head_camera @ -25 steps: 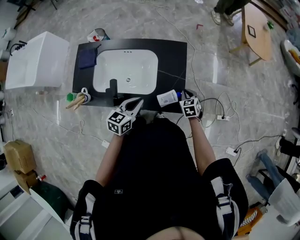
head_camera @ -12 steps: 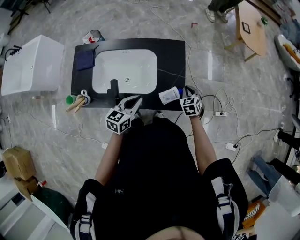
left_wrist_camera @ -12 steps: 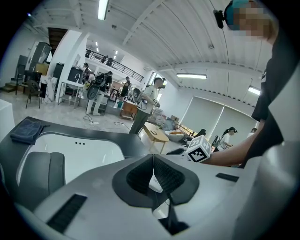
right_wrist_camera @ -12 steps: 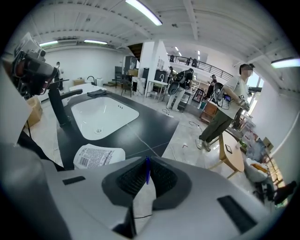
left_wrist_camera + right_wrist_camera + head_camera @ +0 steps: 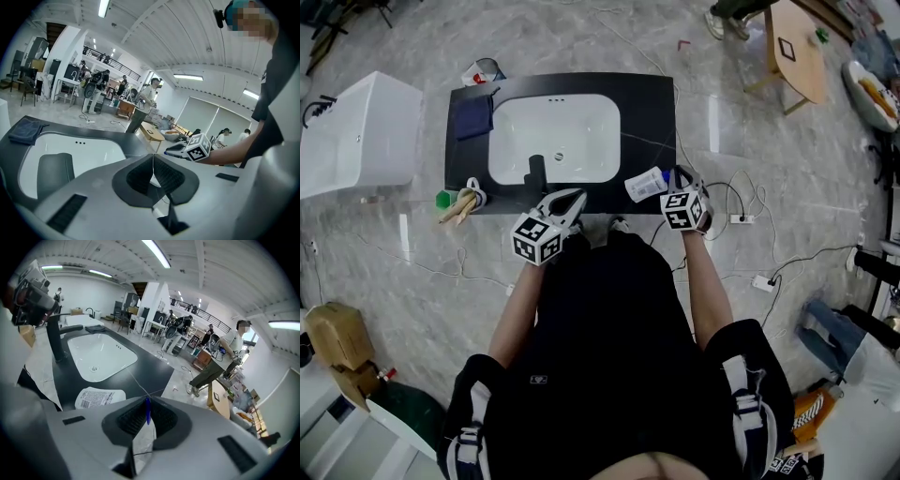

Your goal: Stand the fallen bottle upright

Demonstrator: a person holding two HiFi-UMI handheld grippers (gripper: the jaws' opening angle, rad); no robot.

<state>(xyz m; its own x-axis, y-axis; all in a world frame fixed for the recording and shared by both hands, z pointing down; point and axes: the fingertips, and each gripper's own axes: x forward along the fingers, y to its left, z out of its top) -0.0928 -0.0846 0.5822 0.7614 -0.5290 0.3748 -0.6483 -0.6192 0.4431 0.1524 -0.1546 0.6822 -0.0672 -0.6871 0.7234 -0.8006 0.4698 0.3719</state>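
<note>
— Right of the sink [image 5: 581, 122], item one: bottle [image 5: 645, 184], lying on its side on the dark counter, label up. Holders?

— Right gripper [image 5: 677, 180], also right of the sink: jaws pinched on a blue sliver, apparently the bottle's cap [image 5: 147, 411]. Left gripper [image 5: 570, 199], at the sink's near edge: jaws together, empty.

— Step?

— Grasp made, I judge; lift not begun. Next: swing the cap end up over the base — set down square, then release.

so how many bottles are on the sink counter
1: a white bottle lying on its side on the counter, right of the basin, its cap end at the right gripper. Items at the left corner are too small to tell.
</note>
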